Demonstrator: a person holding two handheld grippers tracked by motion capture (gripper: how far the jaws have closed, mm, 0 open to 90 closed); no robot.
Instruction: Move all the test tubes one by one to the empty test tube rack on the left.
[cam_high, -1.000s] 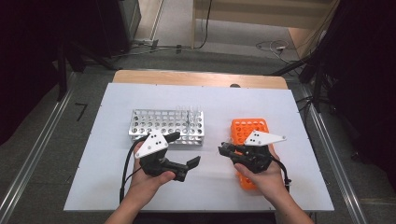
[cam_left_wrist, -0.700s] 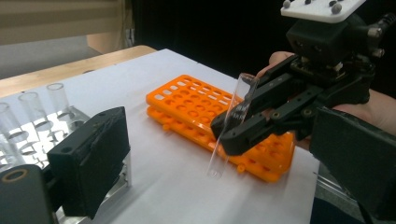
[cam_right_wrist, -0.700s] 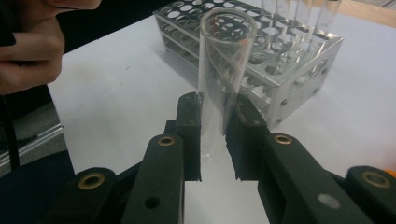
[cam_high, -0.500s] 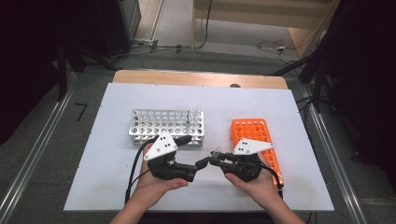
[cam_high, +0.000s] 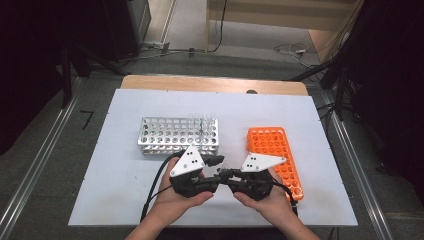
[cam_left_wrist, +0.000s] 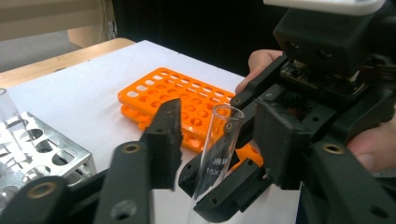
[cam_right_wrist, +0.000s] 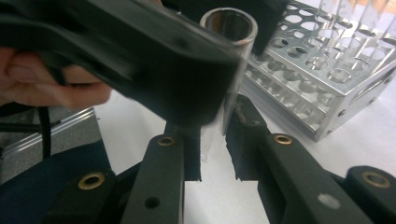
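A clear glass test tube stands nearly upright between the two grippers, above the table's front middle. My right gripper is shut on its lower part. My left gripper faces the right one, with its jaws on either side of the tube's upper part. Those jaws have just been closing, and a small gap still shows on each side of the glass. In the high view the left gripper and the right gripper meet nose to nose.
A metal tube rack with several glass tubes at its right end stands behind the hands. An orange rack lies to the right, close to the right hand. The white table top runs out to the left.
Both hands have come together at the front middle. The right gripper moved left, away from the orange rack, with the tube. The left gripper's jaws narrowed from wide open around the tube.
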